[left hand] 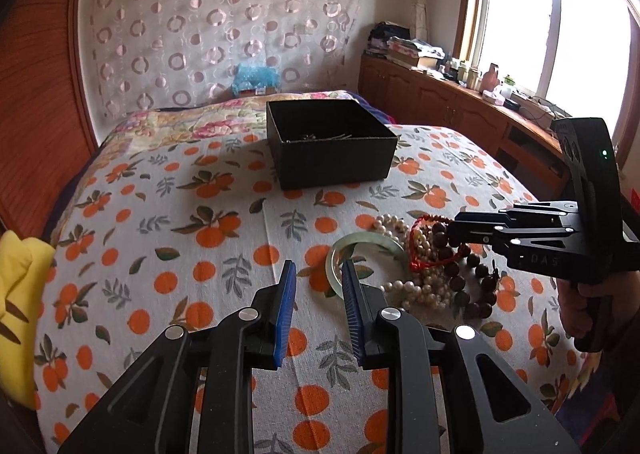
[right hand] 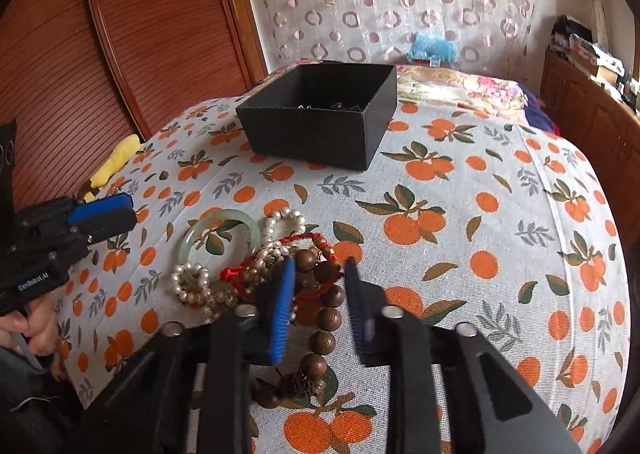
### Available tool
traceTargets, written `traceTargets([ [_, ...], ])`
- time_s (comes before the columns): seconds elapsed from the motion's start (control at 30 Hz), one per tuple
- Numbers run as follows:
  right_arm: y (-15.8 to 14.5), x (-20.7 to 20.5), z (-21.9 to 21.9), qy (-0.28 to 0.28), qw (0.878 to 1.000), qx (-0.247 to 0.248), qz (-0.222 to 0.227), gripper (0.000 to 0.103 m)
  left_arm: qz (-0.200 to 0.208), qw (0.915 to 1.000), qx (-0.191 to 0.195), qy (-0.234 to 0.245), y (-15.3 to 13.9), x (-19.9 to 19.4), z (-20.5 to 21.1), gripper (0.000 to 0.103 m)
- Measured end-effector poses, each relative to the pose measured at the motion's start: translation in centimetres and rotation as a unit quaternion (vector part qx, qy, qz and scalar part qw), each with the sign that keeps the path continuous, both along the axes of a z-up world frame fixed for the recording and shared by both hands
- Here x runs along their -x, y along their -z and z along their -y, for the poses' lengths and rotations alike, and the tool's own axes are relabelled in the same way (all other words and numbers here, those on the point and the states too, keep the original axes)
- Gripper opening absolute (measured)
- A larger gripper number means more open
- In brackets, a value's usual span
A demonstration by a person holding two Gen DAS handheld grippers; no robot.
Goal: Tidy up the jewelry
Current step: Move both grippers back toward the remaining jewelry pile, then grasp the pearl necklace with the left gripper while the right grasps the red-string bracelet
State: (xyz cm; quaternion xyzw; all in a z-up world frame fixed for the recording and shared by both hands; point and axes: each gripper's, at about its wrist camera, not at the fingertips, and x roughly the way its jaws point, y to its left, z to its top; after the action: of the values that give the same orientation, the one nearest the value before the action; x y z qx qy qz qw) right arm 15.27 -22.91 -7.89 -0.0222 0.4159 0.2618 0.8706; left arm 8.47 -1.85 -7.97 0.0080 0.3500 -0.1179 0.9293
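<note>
on the orange-print bedspread (right hand: 500, 190) the right gripper (right hand: 318, 268) hangs spread wide over the wooden bead strand (right hand: 326, 318) in the jewelry heap, the left gripper (left hand: 318, 268) also gaping beside the jade bangle (left hand: 362, 250), pearls (right hand: 192, 282) tangled between, black box (right hand: 320, 114) well beyond.

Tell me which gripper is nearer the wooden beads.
Right. The right gripper is open, its fingers straddling the wooden beads. The left gripper is open off to the side, beyond the jade bangle.

Box (left hand: 332, 158) contents perhaps thin chains, too small.
</note>
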Motion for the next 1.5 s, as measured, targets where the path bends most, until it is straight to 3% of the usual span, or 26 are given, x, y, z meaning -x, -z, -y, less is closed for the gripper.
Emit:
traceTargets([
  [0.1,0.3,-0.1,0.1,0.000,1.000,0.001,-0.006,0.008,-0.002,1.0000,-0.001,0.002,0.2,0.0,0.2,0.022],
  [0.47,-2.6,1.4,0.8,0.016,0.998,0.014,0.063,0.008,-0.025,0.9996,-0.003,0.012,1.1,-0.7,0.9,0.023],
  [0.63,-3.9,2.6,1.8,0.026,0.996,0.015,0.085,0.008,-0.035,0.9988,0.013,0.031,1.1,-0.1,1.6,0.031],
  [1.03,-2.7,3.9,4.7,0.061,0.996,-0.005,0.069,0.008,-0.067,0.9964,0.005,0.051,2.8,-0.1,3.7,0.031],
  [1.27,-2.7,4.1,4.6,0.057,0.996,-0.003,0.072,0.008,-0.085,0.9949,0.025,0.048,3.4,-1.3,3.5,0.030],
  [1.33,-2.8,4.2,4.5,0.055,0.996,-0.002,0.072,0.008,-0.087,0.9949,0.025,0.046,3.4,-1.4,3.6,0.028],
  [1.43,-2.8,4.3,4.5,0.055,0.996,-0.003,0.071,0.008,-0.088,0.9942,0.038,0.049,3.4,-1.5,3.4,0.012],
  [1.5,-2.6,4.3,4.4,0.055,0.996,-0.003,0.069,0.008,-0.085,0.9943,0.039,0.051,3.2,-1.3,3.3,0.007],
])
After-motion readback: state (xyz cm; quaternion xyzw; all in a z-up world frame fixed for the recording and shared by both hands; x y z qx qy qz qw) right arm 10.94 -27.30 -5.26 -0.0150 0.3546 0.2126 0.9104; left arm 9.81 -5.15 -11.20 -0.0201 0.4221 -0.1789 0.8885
